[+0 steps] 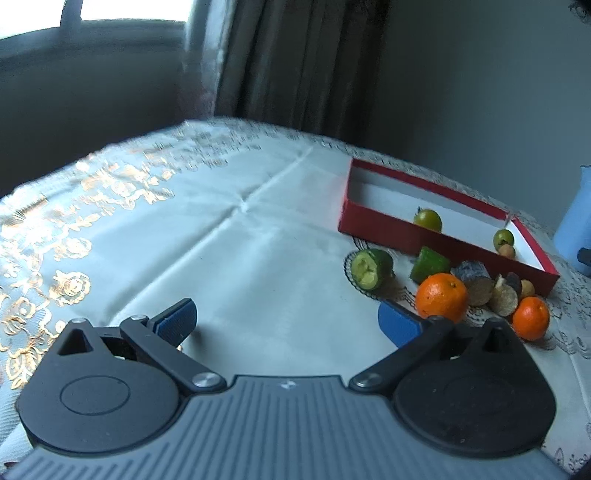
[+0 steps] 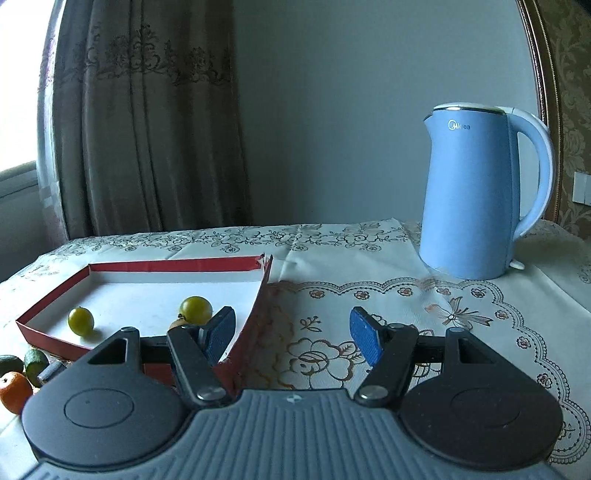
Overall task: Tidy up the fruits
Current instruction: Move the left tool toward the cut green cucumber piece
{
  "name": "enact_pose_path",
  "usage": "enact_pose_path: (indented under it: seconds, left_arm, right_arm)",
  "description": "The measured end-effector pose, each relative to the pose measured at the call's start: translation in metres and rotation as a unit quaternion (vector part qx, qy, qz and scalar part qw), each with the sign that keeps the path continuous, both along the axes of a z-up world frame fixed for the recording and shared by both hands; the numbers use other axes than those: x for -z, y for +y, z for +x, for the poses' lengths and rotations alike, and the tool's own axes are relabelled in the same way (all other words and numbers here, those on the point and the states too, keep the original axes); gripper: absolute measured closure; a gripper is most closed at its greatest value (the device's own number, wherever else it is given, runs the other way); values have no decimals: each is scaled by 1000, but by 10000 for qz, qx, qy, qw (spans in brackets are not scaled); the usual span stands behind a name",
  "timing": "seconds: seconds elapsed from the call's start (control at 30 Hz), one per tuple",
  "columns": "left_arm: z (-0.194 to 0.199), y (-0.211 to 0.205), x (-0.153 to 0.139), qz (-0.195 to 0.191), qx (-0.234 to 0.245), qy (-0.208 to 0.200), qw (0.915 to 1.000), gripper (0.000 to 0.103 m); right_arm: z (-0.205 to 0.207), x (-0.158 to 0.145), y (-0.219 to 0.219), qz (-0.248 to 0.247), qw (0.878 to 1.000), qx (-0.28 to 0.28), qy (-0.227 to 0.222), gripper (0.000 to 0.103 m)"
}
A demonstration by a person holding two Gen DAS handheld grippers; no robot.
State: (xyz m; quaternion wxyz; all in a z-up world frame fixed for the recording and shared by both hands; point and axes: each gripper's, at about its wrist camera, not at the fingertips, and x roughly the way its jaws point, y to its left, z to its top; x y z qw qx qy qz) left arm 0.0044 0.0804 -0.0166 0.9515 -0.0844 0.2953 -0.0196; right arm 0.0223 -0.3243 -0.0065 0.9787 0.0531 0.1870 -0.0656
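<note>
Fingers [image 2: 364, 334] spread empty near blue kettle [image 2: 476, 199] labelled "Midea"

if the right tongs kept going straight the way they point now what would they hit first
Probably the tablecloth: the right tongs stand open and empty, tilted a little downward, with only bare cloth between them. The red box wall runs just off their left side, the blue kettle farther right. Depth is hard to judge here.

Blue electric kettle [image 2: 476, 192] on floral tablecloth [image 2: 369, 295], brown curtain [image 2: 147, 129] behind, window [image 1: 92, 14] at left
</note>
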Motion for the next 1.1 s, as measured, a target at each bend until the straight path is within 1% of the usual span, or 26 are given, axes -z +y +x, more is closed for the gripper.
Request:
enact_pose_path:
  seconds: [0.07, 0.1, 0.13, 0.2, 0.27, 0.33, 0.43, 0.47, 0.53, 0.57, 0.63, 0.7, 0.77, 0.83, 0.87, 0.93, 0.97, 1.0, 1.03, 1.1]
  left_arm:
    - [3, 1, 0, 13, 81, 70, 9999, 0]
    - [4, -1, -1, 111, 165, 64, 9998, 0]
    - [4, -3, -3, 239, 238, 45, 9994, 0]
    - [3, -10, -8, 617, 446, -133, 9970, 0]
    - [2, -18, -14, 1030, 707, -379, 9914, 0]
    - [3, -25, -23, 1316, 872, -623, 9855, 0]
    - [11, -32, -32, 1525, 1073, -867, 9786, 0]
    - [14, -35, -34, 1634, 1154, -950, 9752, 0]
    - [20, -43, -35, 1907, 1376, -1087, 9658, 0]
    - [23, -48, -34, 2065, 1552, -1145, 9592, 0]
    - [28, -56, -28, 2387, 1839, -1255, 9452, 0]
    - [33, -63, -20, 2745, 2062, -1378, 9291, 0]
    - [38, -69, -11, 2983, 2292, -1447, 9152, 0]
    - [43, -71, -5, 3097, 2458, -1413, 9076, 0]
    - [45, -72, -2, 3133, 2520, -1386, 9051, 0]
    - [50, -73, 3, 3111, 2642, -1326, 9032, 0]
    - [52, -72, 4, 3060, 2664, -1323, 9044, 0]
    - [55, -71, 4, 2998, 2679, -1299, 9064, 0]
    - [57, -69, 4, 2907, 2704, -1246, 9093, 0]
    - [60, -65, 2, 2716, 2789, -1137, 9141, 2]
  right_arm:
    - [0, 0, -1, 22, 10000, -25, 2, 35]
    - [0, 0, 0, 39, 10000, -32, 9, 35]
    - [0, 0, -1, 59, 10000, -40, 8, 35]
    - [-1, -1, -1, 91, 9999, -66, -1, 35]
    - [-1, -1, -1, 124, 9999, -102, -12, 35]
    - [-1, -2, -1, 147, 9998, -125, -23, 35]
    - [-1, -2, -1, 159, 9998, -134, -23, 35]
    - [-1, -2, -1, 168, 9998, -138, -24, 35]
    - [-1, -2, -2, 196, 9997, -144, -24, 35]
    - [-1, -2, -2, 215, 9997, -149, -22, 35]
    - [-1, -2, -3, 261, 9995, -165, -23, 35]
    - [-1, -2, -4, 300, 9994, -180, -19, 35]
    - [-1, -2, -4, 339, 9992, -206, -13, 35]
    - [0, -2, -4, 358, 9991, -224, -14, 35]
    - [0, -2, -5, 358, 9991, -233, -15, 35]
    - [0, -2, -4, 370, 9990, -251, -14, 35]
    - [0, -2, -4, 380, 9989, -268, -7, 35]
    - [0, -2, -4, 384, 9989, -280, -2, 33]
    - [0, -2, -3, 381, 9989, -286, 2, 28]
    - [0, -2, -3, 371, 9989, -285, -8, 25]
